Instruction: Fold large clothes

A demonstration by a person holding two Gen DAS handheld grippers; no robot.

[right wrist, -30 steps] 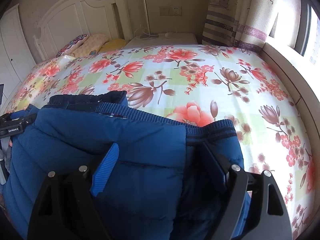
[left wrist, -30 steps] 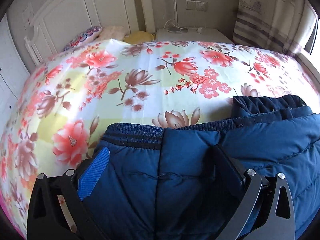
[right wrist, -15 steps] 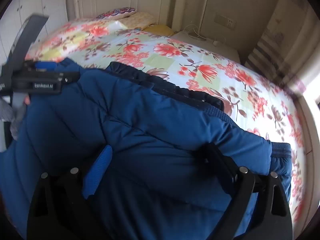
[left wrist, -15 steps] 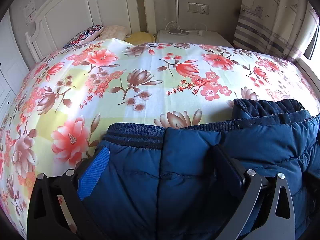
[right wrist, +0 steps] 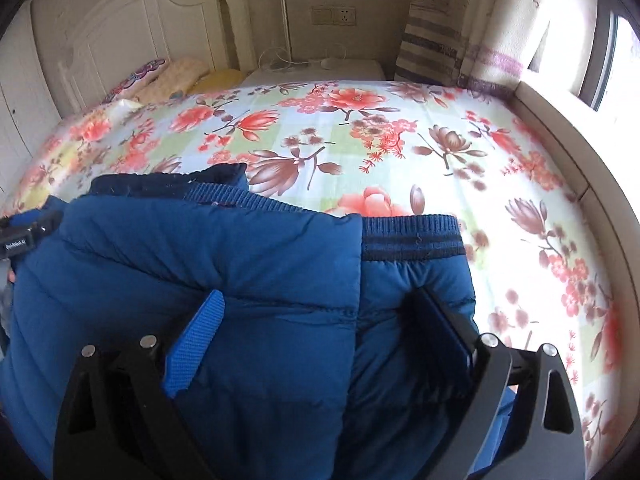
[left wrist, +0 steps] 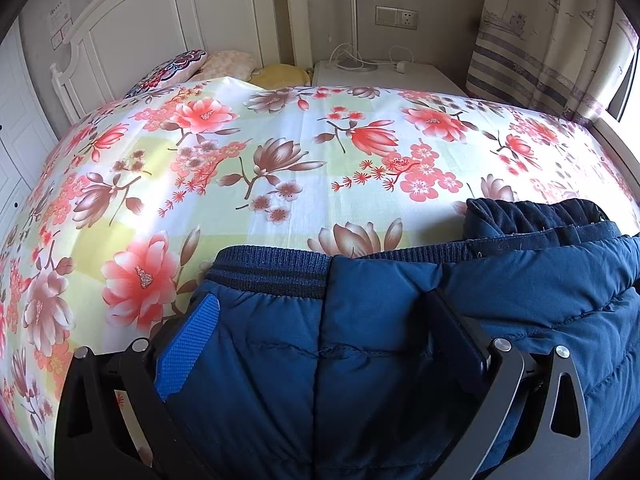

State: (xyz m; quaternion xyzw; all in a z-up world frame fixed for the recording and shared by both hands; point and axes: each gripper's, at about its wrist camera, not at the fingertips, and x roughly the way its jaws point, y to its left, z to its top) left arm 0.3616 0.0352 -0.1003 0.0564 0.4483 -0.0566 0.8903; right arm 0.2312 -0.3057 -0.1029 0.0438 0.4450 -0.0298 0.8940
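Note:
A blue quilted jacket (left wrist: 360,320) lies folded on the floral bed sheet (left wrist: 280,152), its ribbed hem (left wrist: 272,268) facing the headboard. My left gripper (left wrist: 320,332) hangs over the jacket's left part with its jaws wide and the padded fabric between the fingers; the pads do not visibly pinch it. In the right wrist view the jacket (right wrist: 240,272) shows a folded edge lying over the ribbed hem (right wrist: 412,236). My right gripper (right wrist: 316,328) has its jaws spread wide, fabric lying loose between them. The left gripper's body (right wrist: 24,236) shows at the left edge.
A white headboard (left wrist: 160,20) and pillows (left wrist: 172,72) stand at the far end, beside a white nightstand (left wrist: 384,74) with cables. A striped curtain (left wrist: 540,40) hangs at the right. A window ledge (right wrist: 580,152) borders the bed's right side.
The right gripper's view swung left across the jacket half a second ago and has come back over the hem, its jaws now wider. The left gripper has barely moved.

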